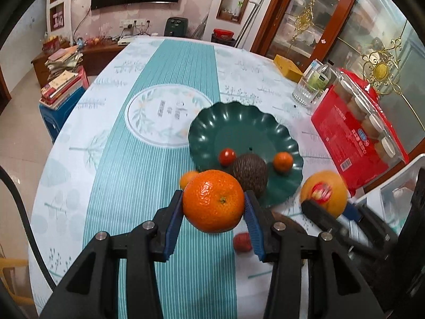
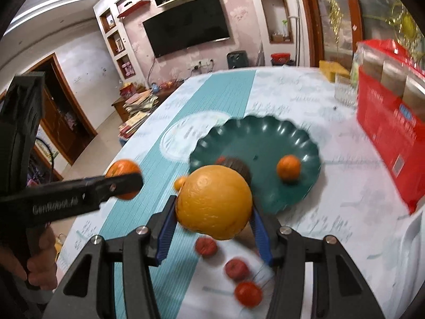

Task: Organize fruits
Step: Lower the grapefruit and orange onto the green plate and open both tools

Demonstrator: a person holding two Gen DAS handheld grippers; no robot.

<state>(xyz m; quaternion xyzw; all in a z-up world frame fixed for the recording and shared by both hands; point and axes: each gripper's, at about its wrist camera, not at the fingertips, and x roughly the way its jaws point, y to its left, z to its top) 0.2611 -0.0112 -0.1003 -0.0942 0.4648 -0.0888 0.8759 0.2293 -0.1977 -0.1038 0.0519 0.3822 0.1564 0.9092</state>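
Left claw [image 1: 213, 207] clamped on a tangerine [image 1: 213, 200], right claw [image 2: 213, 219] clamped on a large yellow-orange citrus [image 2: 213, 202], both held above the desk [image 1: 106, 172]. Beyond, on a dark green plate [image 1: 239, 122]: avocado [image 1: 251, 174], small tomato [image 1: 227, 156], small orange [image 1: 283, 161].

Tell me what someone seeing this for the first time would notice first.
Both grippers carry fruit above the table: the left gripper clamps an orange, the right gripper a larger yellow-orange citrus. Just beyond sits a dark green scalloped plate holding an avocado and small fruits.
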